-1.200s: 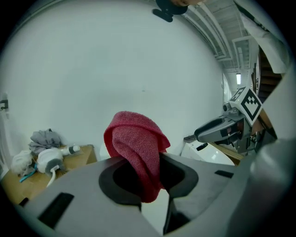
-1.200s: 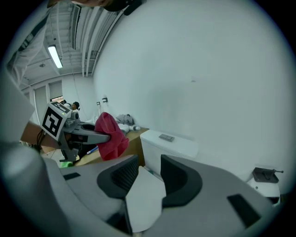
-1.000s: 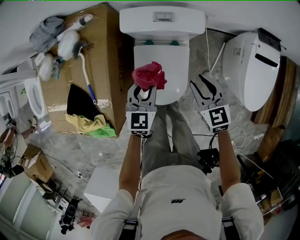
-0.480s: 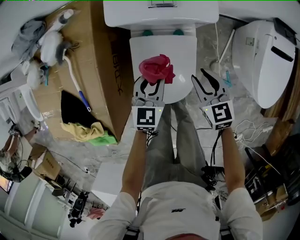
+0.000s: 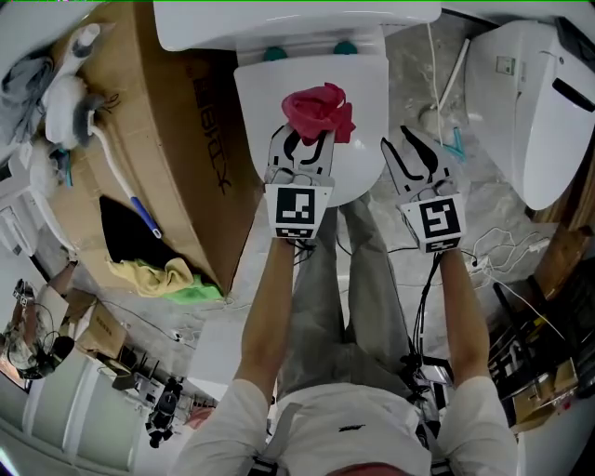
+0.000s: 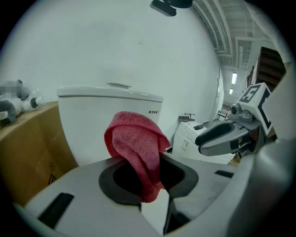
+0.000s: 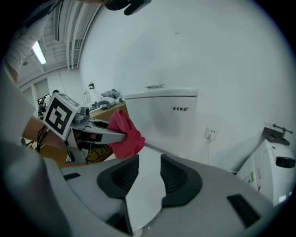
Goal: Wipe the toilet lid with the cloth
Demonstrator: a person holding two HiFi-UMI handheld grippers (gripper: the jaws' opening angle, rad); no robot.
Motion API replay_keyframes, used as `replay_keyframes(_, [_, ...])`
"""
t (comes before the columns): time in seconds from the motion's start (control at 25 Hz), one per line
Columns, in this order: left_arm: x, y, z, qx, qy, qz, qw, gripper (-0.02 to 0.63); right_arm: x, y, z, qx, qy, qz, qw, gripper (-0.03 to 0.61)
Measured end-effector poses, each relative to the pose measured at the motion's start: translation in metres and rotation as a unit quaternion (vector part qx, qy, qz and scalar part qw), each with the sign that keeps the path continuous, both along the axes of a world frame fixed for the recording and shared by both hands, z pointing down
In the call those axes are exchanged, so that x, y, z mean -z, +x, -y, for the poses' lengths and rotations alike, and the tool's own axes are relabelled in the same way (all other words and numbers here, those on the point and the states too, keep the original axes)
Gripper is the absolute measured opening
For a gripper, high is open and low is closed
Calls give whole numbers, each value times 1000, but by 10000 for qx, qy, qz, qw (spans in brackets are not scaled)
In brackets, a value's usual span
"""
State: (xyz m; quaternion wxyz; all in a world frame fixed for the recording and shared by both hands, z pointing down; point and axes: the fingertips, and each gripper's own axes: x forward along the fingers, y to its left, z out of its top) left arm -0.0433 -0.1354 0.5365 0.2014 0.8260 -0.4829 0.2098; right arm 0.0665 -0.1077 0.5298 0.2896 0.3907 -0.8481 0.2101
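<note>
Over the toilet lid [image 5: 270,102], left gripper [image 5: 305,141] jaws clamping red cloth [image 5: 319,110], right gripper [image 5: 398,141] jaws apart, cistern [image 5: 279,23] cropped

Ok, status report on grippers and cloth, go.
Left gripper shut on red cloth. Right gripper open, empty. Cloth over the closed toilet lid, contact unclear. Nothing else on the lid.

Cardboard box [image 5: 186,158] just beside toilet lid [image 5: 265,112]

Left gripper [image 5: 305,141] clenched, right gripper [image 5: 395,139] agape
</note>
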Motion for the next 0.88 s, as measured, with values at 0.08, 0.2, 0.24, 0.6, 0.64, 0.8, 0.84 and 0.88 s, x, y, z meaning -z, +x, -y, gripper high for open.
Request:
replay_keyframes(0.08, [-10,9,6,-82,10,-6,10000,109,-9,5,3,-53,27,-13,10000,156])
replay_keyframes(0.2, [-26,21,15,-191,7,-14,9998,110,-21,12,9,-110,52,-42,9999,156])
replay_keyframes(0.24, [-32,25,18,-226,1,-14,9997,110,-25,14,11,-126,62,-53,9999,156])
replay_keyframes(0.6, [-79,67,47,-605,-80,-24,9981,109,-53,24,19,-314,-35,-49,9995,156])
replay_keyframes(0.64, [-83,71,50,-651,-87,-23,9978,110,-56,26,18,-336,-62,-50,9994,156])
replay_keyframes(0.8, [-100,88,58,-746,-146,-35,9971,110,-63,33,19,-446,-143,-53,9989,156])
replay_keyframes(0.84, [-104,91,59,-752,-180,-42,9970,110,-64,34,20,-472,-158,-42,9988,156])
replay_keyframes(0.88, [-109,94,59,-757,-222,-47,9969,110,-66,35,21,-488,-172,-37,9987,156])
